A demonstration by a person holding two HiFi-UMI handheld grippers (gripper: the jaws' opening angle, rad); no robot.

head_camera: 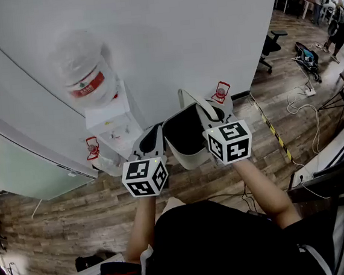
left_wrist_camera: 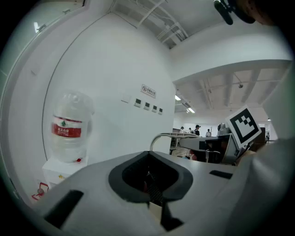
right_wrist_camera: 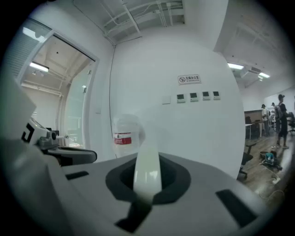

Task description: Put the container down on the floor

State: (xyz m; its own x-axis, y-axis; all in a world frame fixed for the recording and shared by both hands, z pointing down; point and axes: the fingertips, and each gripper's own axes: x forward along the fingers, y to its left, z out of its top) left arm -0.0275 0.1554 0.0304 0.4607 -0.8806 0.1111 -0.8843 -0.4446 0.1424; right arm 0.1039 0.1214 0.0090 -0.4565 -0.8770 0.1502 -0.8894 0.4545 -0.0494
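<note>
Container aloft, not yet on floor.
You hold the container (head_camera: 183, 133) above the floor (head_camera: 76, 215), 1 side each for balance: the right hand-held gripper (right_wrist_camera: 147, 179) pinches its white rim (right_wrist_camera: 147, 159), the left hand-held gripper (left_wrist_camera: 151, 179) looks clamped on the opposite side. Bottle (head_camera: 83, 64) label (head_camera: 86, 84) is red; its print is unreadable.

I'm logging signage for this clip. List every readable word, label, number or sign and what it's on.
Red label on the clear water-cooler bottle: white print, too blurred to read.
Small white wall sign: prohibition symbol and a text line, too small to read.
Black-and-white marker cubes: square patterns, no words.
</note>
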